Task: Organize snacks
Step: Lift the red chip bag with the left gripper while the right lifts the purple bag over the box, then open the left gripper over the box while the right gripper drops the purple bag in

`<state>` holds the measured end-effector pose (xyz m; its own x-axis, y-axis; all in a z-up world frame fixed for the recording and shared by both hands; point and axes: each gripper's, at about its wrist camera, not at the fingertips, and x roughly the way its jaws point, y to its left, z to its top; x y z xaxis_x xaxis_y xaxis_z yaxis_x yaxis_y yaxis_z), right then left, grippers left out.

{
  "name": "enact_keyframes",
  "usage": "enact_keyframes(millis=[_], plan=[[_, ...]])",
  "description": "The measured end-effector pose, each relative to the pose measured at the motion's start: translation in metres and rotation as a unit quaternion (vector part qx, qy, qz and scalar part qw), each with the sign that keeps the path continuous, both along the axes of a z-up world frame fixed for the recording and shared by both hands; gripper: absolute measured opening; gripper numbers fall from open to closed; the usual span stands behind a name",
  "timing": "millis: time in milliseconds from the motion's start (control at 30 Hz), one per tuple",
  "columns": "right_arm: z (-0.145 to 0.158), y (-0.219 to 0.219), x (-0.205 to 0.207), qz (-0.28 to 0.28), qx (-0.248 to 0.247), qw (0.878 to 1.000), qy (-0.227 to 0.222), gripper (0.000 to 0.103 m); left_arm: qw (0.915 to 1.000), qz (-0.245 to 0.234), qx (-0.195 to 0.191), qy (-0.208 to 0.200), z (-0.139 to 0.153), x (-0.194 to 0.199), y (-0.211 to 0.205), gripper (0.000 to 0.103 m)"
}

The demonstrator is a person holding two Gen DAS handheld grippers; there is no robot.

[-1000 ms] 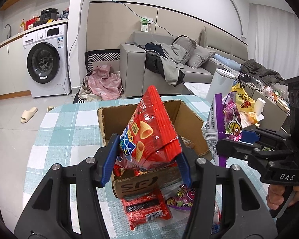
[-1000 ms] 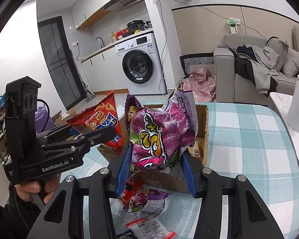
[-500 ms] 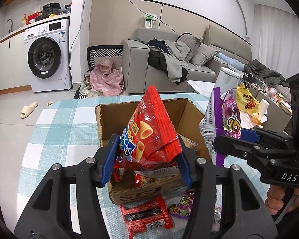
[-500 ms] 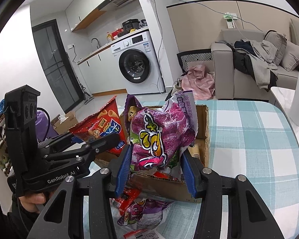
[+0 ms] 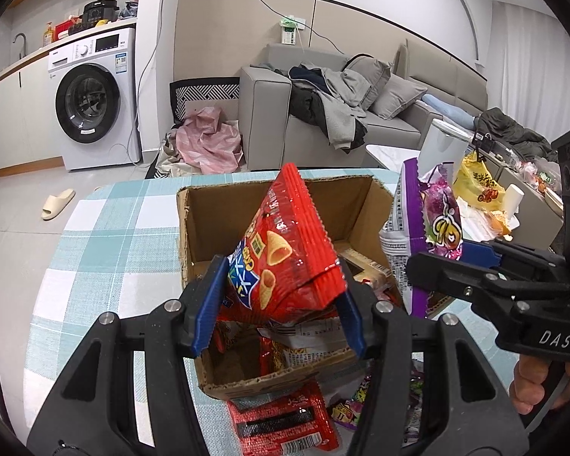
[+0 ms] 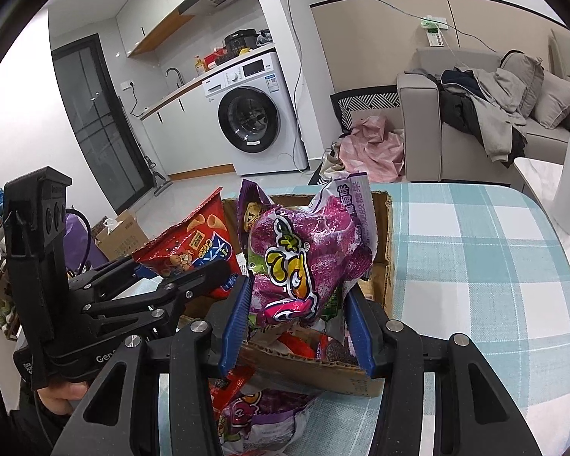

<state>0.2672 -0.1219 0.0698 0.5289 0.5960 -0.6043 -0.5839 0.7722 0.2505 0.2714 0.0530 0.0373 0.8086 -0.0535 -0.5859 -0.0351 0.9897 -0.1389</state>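
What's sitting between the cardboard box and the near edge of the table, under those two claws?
Loose snack packets lie there: a flat red packet in the left wrist view, and a purple packet in the right wrist view, both against the cardboard box on the checked tablecloth.

Behind your table with the teal-and-white checked cloth stands a white front-loading washing machine under a pale countertop, where you can see a black cooker and a yellow bottle. A crumpled pink cloth lies on the floor beside a grey upholstered sofa, which has dark and grey clothes heaped on it and grey cushions further along. A beige slipper rests on the pale floor to your left. To your right sit a white cylindrical bin, a yellow plastic bag and a white paper cup. In the right wrist view a dark glass door stands left of the kitchen.
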Motion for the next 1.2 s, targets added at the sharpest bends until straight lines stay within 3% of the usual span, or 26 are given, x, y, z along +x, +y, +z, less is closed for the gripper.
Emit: enact_keyframes(millis=[567, 800, 900, 1000, 1200], plan=[[-0.013, 0.007, 0.019, -0.002, -0.01, 1.0, 0.013, 0.051, 0.9999, -0.003, 0.014, 0.007, -0.016, 0.014, -0.005, 0.052], [-0.006, -0.002, 0.013, -0.006, -0.007, 1.0, -0.004, 0.051, 1.0, -0.008, 0.005, 0.002, -0.012, 0.007, -0.005, 0.052], [-0.003, -0.007, 0.008, -0.003, -0.01, 1.0, -0.012, 0.053, 0.9999, -0.011, 0.006, 0.004, -0.009, 0.005, -0.007, 0.057], [0.0, -0.012, 0.004, -0.004, -0.012, 1.0, -0.018, 0.063, 1.0, -0.005, 0.006, 0.002, -0.005, -0.002, -0.008, 0.079], [0.003, -0.023, -0.008, 0.0, -0.003, 1.0, -0.019, 0.098, 0.9999, -0.007, 0.005, -0.006, 0.004, -0.021, -0.008, 0.087]])
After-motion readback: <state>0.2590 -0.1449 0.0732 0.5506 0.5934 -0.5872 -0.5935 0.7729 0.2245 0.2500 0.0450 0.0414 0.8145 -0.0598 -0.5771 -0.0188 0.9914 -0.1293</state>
